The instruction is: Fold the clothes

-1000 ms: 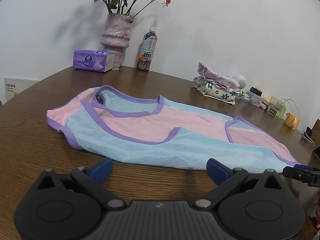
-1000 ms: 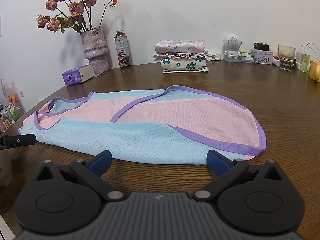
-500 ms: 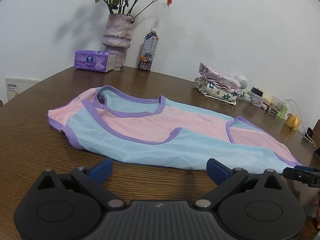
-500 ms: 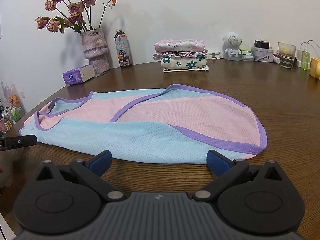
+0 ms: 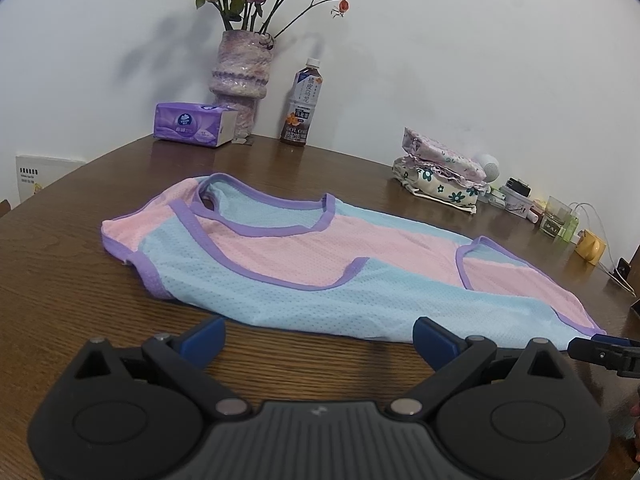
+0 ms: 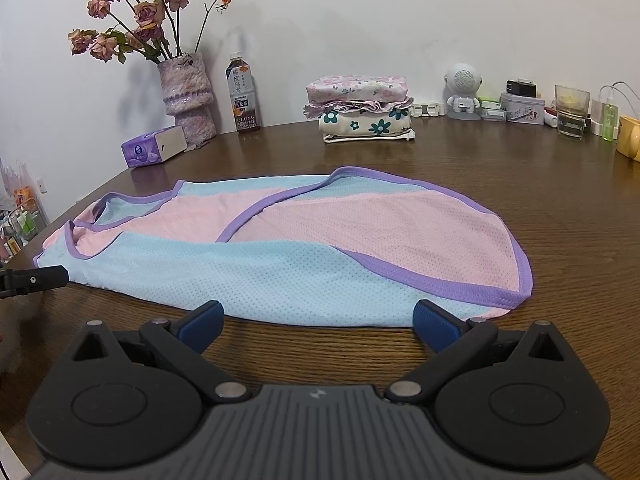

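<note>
Both grippers spread wide, nothing held. Left gripper (image 5: 318,334) sits low at the near blue edge of the garment (image 5: 320,264); right gripper (image 6: 318,322) likewise at the near hem. Garment lies flat on the brown table (image 6: 540,184), pink/blue mesh, purple trim, neck end toward the tissue box (image 5: 194,124).

Risks, as judged: mesh is thin, so fingers could pinch only the top layer and the fold drags crooked. Uneven lift between the two sides would skew the hem. A grab too shallow could slip off the slick table.
</note>
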{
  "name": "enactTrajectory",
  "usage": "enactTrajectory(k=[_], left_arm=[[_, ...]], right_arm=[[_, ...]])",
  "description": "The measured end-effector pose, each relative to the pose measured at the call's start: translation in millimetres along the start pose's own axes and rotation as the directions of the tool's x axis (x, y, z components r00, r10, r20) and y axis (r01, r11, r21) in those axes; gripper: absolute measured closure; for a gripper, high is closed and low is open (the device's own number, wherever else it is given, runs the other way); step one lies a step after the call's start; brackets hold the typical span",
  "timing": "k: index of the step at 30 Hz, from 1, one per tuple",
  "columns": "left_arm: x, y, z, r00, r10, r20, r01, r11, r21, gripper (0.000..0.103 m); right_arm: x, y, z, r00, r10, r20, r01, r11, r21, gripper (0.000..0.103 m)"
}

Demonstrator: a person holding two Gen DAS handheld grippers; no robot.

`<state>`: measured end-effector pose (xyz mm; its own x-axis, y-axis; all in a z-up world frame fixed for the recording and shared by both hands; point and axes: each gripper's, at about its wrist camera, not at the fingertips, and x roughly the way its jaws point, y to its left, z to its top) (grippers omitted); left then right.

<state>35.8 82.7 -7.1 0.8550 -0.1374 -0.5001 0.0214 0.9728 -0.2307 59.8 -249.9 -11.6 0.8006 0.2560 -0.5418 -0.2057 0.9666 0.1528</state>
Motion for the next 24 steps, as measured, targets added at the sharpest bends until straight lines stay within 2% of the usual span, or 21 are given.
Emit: enactTrajectory(k=[24], left_arm=[[0.1,0.8,-1.4,1.000,-0.002,0.000,0.002,1.000,-0.006,0.003]], right_arm=[[-0.8,-1.6,-0.6,1.000,0.011,0.003,-0.011,1.000,0.012,0.000]])
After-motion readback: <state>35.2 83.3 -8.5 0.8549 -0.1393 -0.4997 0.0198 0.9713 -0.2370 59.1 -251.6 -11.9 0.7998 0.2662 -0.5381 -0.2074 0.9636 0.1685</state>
